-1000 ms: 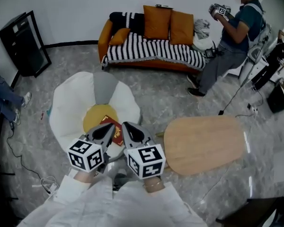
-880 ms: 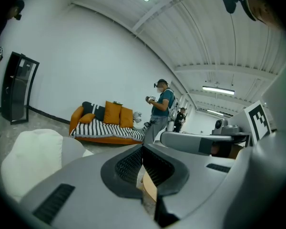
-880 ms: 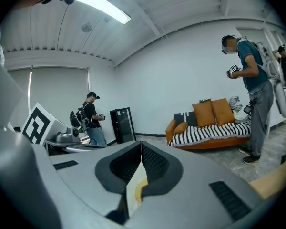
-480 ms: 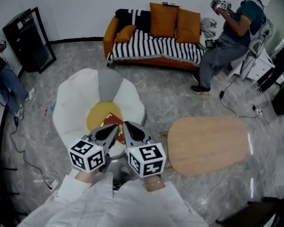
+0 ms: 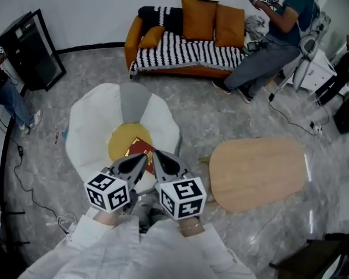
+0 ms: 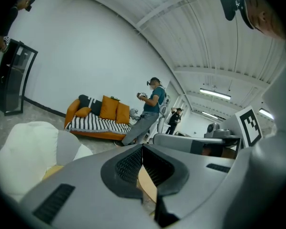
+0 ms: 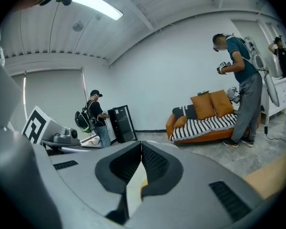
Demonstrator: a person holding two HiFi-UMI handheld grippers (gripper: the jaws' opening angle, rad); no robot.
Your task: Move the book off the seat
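A red book [image 5: 138, 149] lies on the yellow seat cushion [image 5: 120, 143] of a white lounge chair [image 5: 87, 127]. My two grippers are held side by side at the chair's near edge. In the head view the tips of the left gripper [image 5: 143, 156] and the right gripper [image 5: 156, 154] overlap the book's near part; whether they touch it I cannot tell. Both are shut with nothing between the jaws, which also shows in the left gripper view, left gripper [image 6: 143, 147], and in the right gripper view, right gripper [image 7: 141, 144]. The grippers hide the book's near corner.
A light wooden table [image 5: 259, 170] stands right of the chair. An orange sofa [image 5: 186, 51] with a striped throw lines the far wall, and a person [image 5: 267, 45] stands beside it. A black cabinet [image 5: 29, 51] leans at the far left. Cables run along the floor at the left.
Both grippers stay almost where they were at the book's near edge, still shut. The person by the sofa has stretched a leg towards the left.
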